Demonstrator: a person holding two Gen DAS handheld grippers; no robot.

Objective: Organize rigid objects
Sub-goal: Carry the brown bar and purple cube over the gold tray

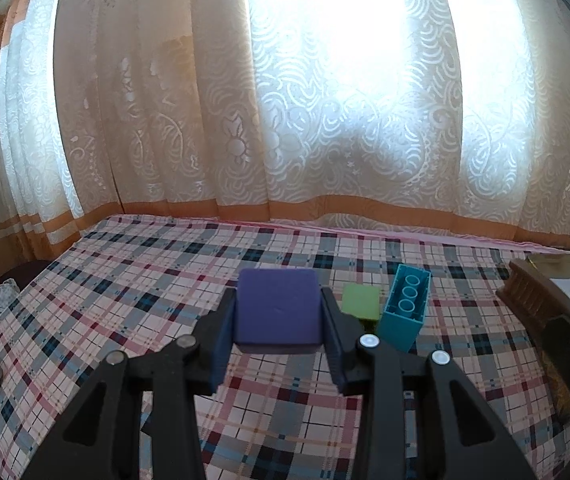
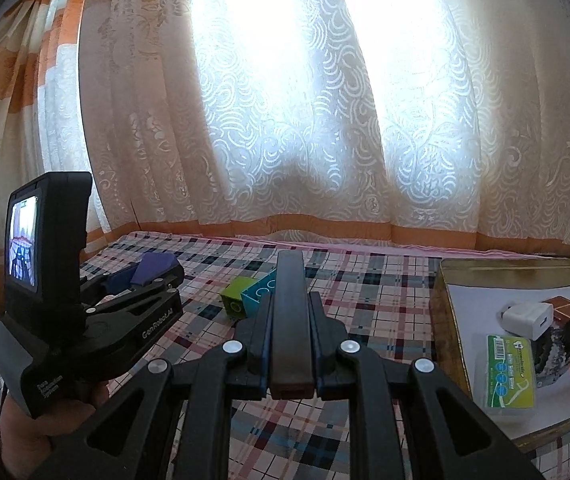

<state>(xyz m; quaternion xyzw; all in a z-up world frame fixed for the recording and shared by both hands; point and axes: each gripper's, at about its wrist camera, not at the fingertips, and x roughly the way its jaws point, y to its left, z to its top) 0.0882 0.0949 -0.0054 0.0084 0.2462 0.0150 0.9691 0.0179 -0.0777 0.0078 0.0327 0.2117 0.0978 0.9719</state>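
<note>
Item: purple block, clamped in my left tool, lifted off the plaid bedspread for sorting. Item: dark comb, pinched edgewise in my right tool, near the gold tin. Green block, teal brick wait on the bed, touching

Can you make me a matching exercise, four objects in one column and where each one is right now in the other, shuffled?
Objects:
1. purple block
2. dark brown comb
3. teal brick
4. white charger

Places:
A. in the gold tin
B. in the left gripper
C. lying on the plaid cloth
D. in the right gripper

Pairs: 1-B, 2-D, 3-C, 4-A
</note>
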